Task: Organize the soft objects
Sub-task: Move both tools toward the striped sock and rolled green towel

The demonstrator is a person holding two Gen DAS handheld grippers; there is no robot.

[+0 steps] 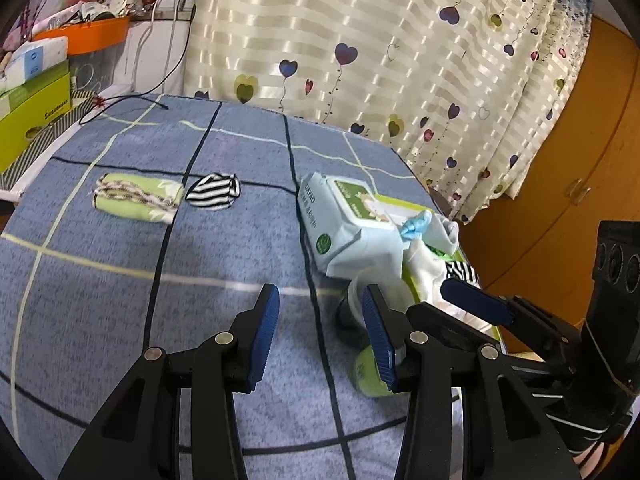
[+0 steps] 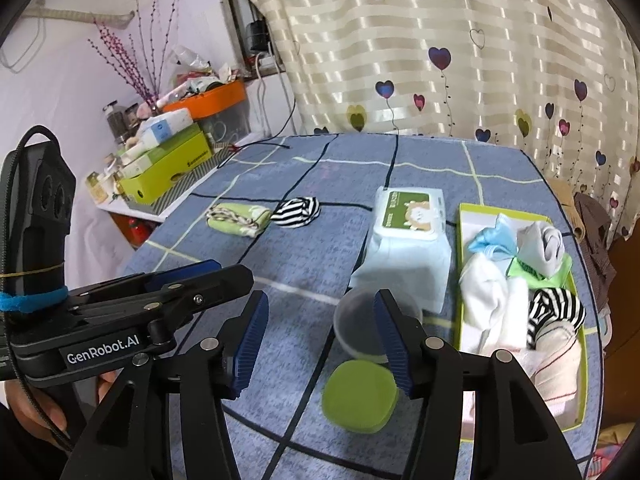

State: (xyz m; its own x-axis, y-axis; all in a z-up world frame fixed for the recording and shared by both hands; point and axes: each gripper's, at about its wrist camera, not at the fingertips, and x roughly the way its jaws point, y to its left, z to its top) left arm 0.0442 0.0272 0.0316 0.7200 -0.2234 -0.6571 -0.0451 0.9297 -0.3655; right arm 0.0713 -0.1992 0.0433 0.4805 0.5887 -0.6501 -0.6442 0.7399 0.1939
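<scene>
On the blue checked bench cloth (image 2: 304,280), we see a green folded cloth (image 2: 239,218) and a striped rolled sock (image 2: 296,211) lying outside the green-rimmed box (image 2: 460,280). We hold the left gripper (image 1: 320,332) and right gripper (image 2: 320,344) with jaws apart, empty. We judge a centred pinch across the sock best.

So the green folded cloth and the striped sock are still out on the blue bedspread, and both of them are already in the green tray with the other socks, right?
Not quite. The green folded cloth and striped sock lie on the blue bedspread, left of the wipes pack, not in the green tray. The right wrist view shows it.
</scene>
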